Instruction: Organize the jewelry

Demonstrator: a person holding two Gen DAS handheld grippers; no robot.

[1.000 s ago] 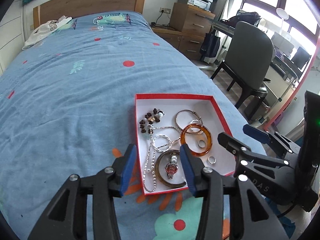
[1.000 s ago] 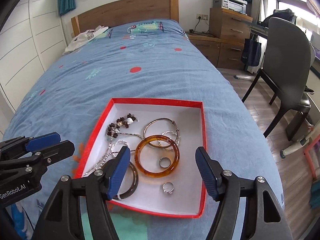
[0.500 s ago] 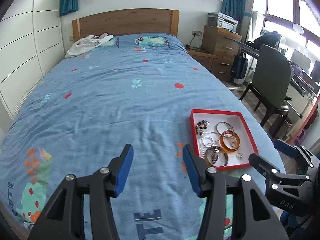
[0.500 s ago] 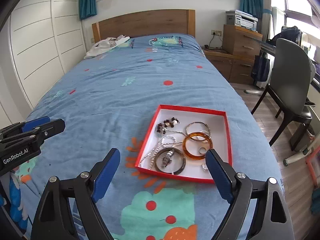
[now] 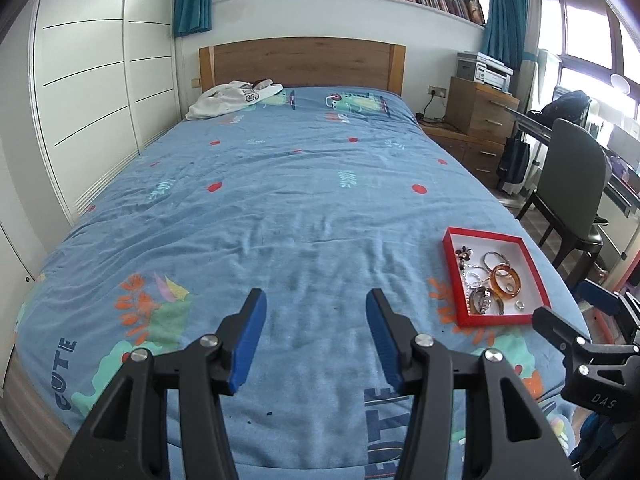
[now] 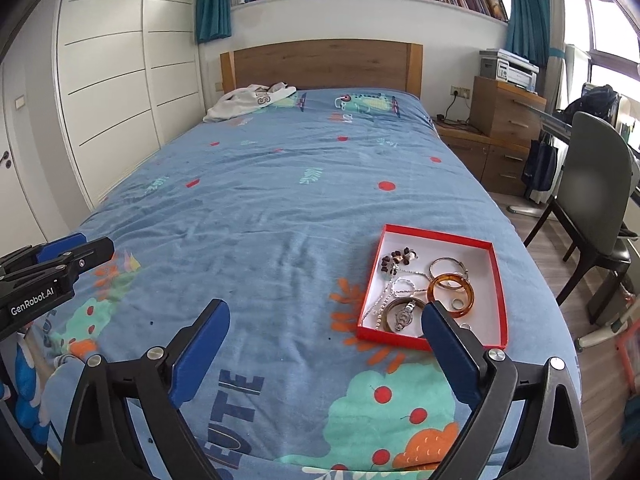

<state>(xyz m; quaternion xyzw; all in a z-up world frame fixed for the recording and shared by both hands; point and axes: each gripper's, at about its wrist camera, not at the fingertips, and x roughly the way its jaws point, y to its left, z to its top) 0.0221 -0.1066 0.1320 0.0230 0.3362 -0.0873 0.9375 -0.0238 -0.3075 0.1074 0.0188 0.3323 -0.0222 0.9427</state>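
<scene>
A red-rimmed white tray lies on the blue bedspread near the bed's right front corner. It holds an amber bangle, a dark bangle with a watch, silver chains, dark beads and small rings. My left gripper is open and empty, well left of the tray. My right gripper is open and empty, in front of the tray; its right finger overlaps the tray's near edge in its view.
The blue patterned bed fills both views, with a white garment by the wooden headboard. White wardrobe doors line the left. A grey chair, a desk and wooden drawers stand to the right.
Both grippers have pulled back and up from just over the tray, and the left has swung to the left. The tray now looks small and far. Both stay open and empty.
</scene>
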